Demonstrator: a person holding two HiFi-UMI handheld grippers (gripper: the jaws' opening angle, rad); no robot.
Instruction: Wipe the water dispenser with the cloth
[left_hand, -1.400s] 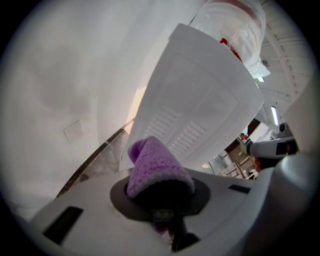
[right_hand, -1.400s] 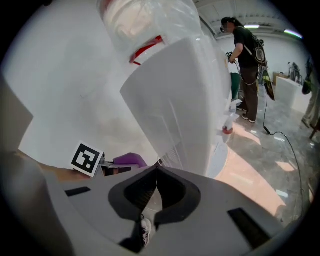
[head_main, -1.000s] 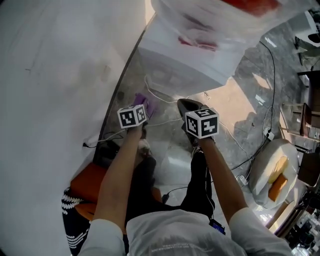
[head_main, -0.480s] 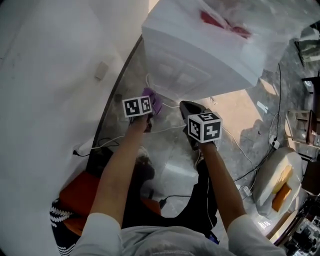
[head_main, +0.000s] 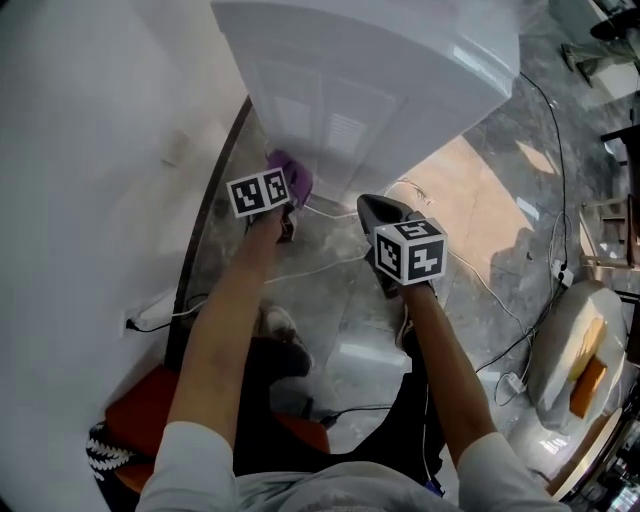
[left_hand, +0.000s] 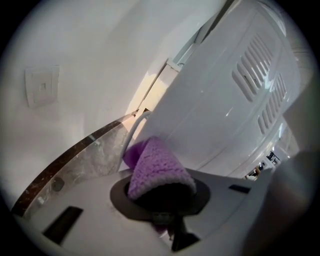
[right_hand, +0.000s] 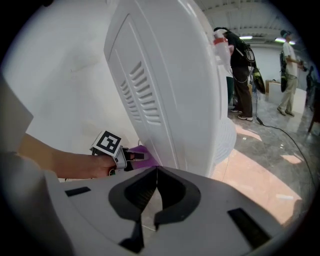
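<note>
1. Left gripper (head_main: 283, 207): jaws clamped on a purple cloth (left_hand: 157, 169). The fleecy wad sticks out ahead of the jaws as a blunt cone.
2. Right gripper (right_hand: 156, 172): jaws together, nothing between them. In the head view it sits at frame centre, lower than the left gripper and further from the cabinet.
3. Water dispenser (head_main: 400, 70): a white cabinet filling the top of the head view. The panel facing the grippers has louvred vents.
4. Cloth position: at the lower left corner of that panel, close to the wall (head_main: 90, 150). In the right gripper view the purple tip meets the cabinet's edge low down. I cannot tell from any view whether it is pressed on or just beside it.
5. Key relation: in the left gripper view the panel rises from the cloth toward the upper right, with the vents far up that way. The panel's long axis runs along the same diagonal, so nearly all the unwiped face lies up and right of the cloth.
6. Judgement: the left gripper is the nearer one and the only one with the cloth, so the stroke is its job.
7. Hazard: a white cable (head_main: 330, 262) trails on the floor beneath both grippers.
</note>
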